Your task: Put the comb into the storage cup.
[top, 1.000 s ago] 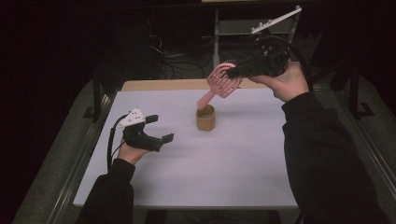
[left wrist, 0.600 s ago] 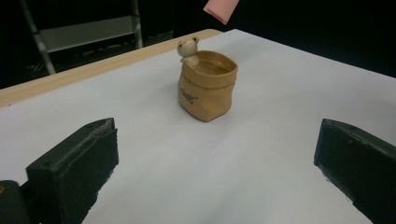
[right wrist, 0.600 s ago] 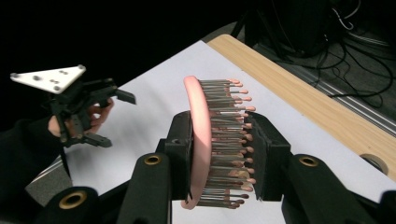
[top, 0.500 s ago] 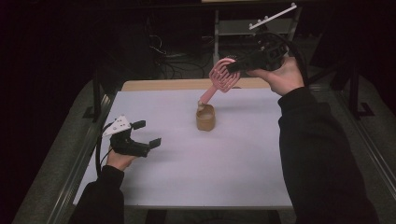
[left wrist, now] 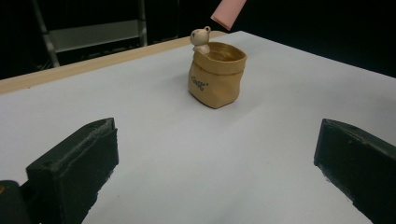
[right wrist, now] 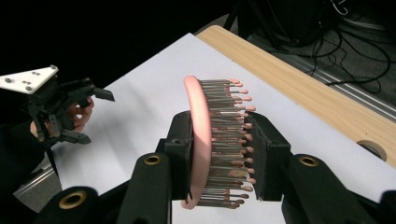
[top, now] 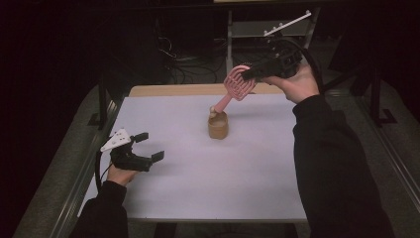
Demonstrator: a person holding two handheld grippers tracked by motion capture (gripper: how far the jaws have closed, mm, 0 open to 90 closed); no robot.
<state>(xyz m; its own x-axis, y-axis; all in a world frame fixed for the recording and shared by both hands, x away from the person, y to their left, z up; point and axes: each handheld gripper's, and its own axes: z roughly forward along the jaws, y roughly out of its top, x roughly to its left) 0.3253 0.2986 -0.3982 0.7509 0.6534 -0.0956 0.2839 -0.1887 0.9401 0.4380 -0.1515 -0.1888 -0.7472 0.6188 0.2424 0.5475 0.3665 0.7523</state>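
Note:
A pink hairbrush (top: 238,83) hangs tilted in the air with my right gripper (top: 250,75) shut on its bristled head (right wrist: 211,140). Its handle (top: 221,102) slopes down toward a small tan bag-shaped pot (top: 218,127) standing at mid-table. The handle's tip (left wrist: 228,11) hovers just above the pot (left wrist: 217,74), beside a little bear figure (left wrist: 201,38) on the rim. My left gripper (top: 151,146) is held open over the table's left side, well short of the pot, with nothing between its jaws (left wrist: 219,163). In the right gripper view that left gripper (right wrist: 93,116) sits far off.
The white tabletop (top: 257,168) has a wooden strip (top: 173,90) along its far edge. A metal rack (top: 277,29) and cables stand in the dark behind it. The person's right sleeve (top: 337,168) reaches over the table's right side.
My left gripper has drawn back to the left and a little nearer the front edge. The brush and right gripper have barely shifted.

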